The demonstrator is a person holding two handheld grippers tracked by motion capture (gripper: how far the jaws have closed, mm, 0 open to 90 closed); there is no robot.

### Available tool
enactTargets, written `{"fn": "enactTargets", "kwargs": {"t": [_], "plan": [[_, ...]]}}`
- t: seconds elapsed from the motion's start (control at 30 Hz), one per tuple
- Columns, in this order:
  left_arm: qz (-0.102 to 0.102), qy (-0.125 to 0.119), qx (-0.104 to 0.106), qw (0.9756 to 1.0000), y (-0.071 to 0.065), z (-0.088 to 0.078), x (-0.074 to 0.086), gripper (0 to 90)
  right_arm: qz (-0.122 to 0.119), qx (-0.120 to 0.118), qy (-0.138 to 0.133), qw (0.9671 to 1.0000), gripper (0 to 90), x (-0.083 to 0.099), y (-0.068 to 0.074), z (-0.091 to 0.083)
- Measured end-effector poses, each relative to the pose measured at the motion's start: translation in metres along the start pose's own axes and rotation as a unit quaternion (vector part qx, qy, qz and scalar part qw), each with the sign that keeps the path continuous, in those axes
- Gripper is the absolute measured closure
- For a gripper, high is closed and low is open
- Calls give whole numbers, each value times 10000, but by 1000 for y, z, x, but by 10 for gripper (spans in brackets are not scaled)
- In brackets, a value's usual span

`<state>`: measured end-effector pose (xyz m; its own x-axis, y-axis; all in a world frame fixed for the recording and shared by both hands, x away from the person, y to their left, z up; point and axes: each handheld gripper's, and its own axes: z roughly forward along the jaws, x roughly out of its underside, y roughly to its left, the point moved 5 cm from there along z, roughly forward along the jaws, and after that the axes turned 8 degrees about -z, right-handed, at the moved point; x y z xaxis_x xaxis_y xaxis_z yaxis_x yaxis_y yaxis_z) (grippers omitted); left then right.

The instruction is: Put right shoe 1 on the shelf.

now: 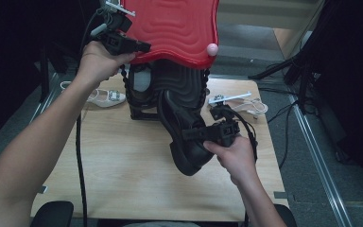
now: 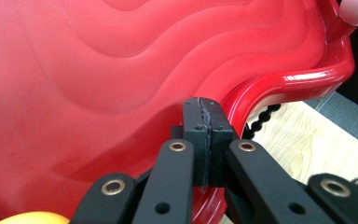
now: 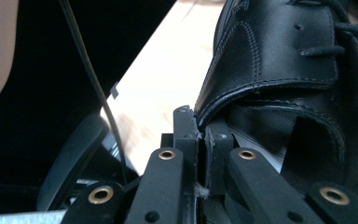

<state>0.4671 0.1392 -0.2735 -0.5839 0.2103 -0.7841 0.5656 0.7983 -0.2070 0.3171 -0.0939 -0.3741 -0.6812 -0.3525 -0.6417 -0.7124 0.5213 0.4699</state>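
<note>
From above we see the left gripper (image 1: pixel 139 46) clamped on the rim of a red lid (image 1: pixel 179 28), holding it raised over a black box (image 1: pixel 170 90) on the tabletop (image 1: pixel 123 161). The right gripper (image 1: pixel 194 135) holds a black shoe (image 1: pixel 186 142) lifted, toe toward us, its heel near the box opening. The right gripper view adds that the jaws pinch the shoe's leather collar (image 3: pixel 223 105). The left gripper view shows jaws closed on the lid's edge (image 2: pixel 261 88).
</note>
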Motion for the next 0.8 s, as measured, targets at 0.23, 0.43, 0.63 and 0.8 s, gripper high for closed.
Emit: {"fn": "enactTargets", "kwargs": {"t": [0.23, 0.43, 0.63, 0.8], "plan": [[-25, -6, 15, 10000, 0, 0, 0, 900, -245, 342, -250, 9988, 884, -36, 0, -1], [-17, -1, 29, 10000, 0, 0, 0, 900, -321, 758, -490, 9954, 884, -60, -13, 11], [-11, 23, 53, 10000, 1, -1, 1, 900, -442, 1169, -752, 9893, 884, -77, -23, 25], [-25, 32, 40, 10000, 2, -2, 1, 900, -546, 1522, -960, 9822, 884, -86, -32, 33]]}}
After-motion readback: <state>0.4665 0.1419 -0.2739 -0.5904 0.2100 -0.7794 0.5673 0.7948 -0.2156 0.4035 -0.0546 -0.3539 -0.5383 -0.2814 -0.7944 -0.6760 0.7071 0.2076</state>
